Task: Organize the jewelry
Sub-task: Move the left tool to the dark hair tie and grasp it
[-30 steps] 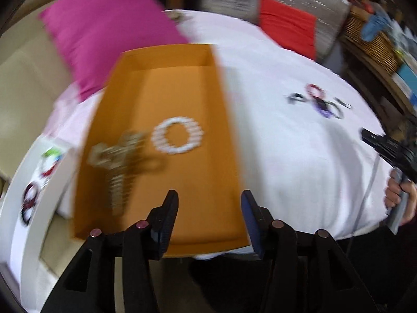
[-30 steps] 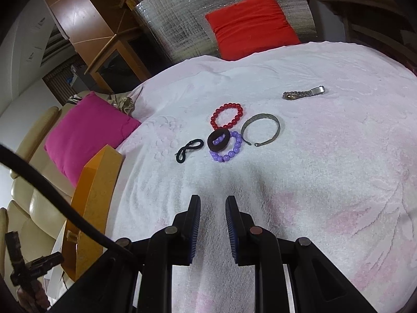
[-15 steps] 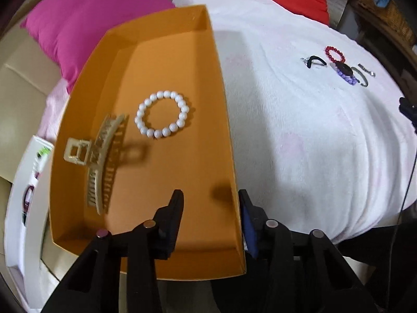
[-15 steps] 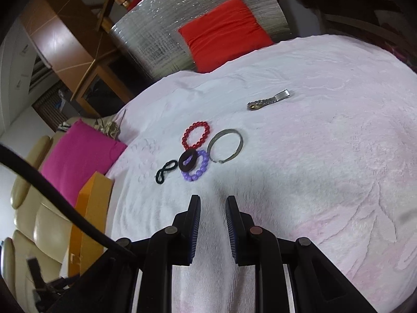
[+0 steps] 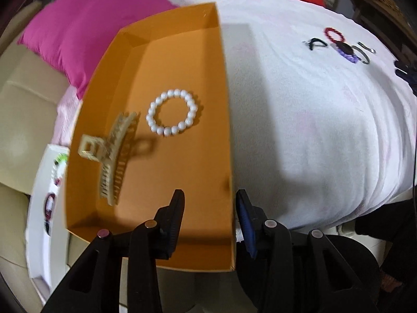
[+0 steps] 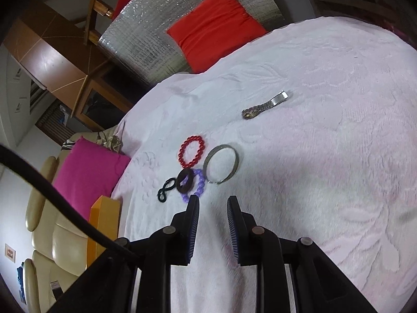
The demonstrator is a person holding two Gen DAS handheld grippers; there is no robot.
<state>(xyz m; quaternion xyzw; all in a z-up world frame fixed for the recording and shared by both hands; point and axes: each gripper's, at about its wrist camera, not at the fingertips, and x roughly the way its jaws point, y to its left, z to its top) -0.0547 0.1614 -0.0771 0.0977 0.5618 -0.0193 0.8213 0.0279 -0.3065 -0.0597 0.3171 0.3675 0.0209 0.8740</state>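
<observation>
A white bead bracelet (image 5: 172,113) and hair claw (image 5: 114,154) lie in the orange box (image 5: 219,83); five pieces wait centre-frame near the red bracelet (image 6: 191,151). Both jaws stand open, empty.

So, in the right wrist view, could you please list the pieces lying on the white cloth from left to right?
Black figure-eight hair tie → red bead bracelet → thin silver metal bangle → silver metal watch-band piece. I left out the dark brown ring and purple bead bracelet, since they overlap each other.
</observation>
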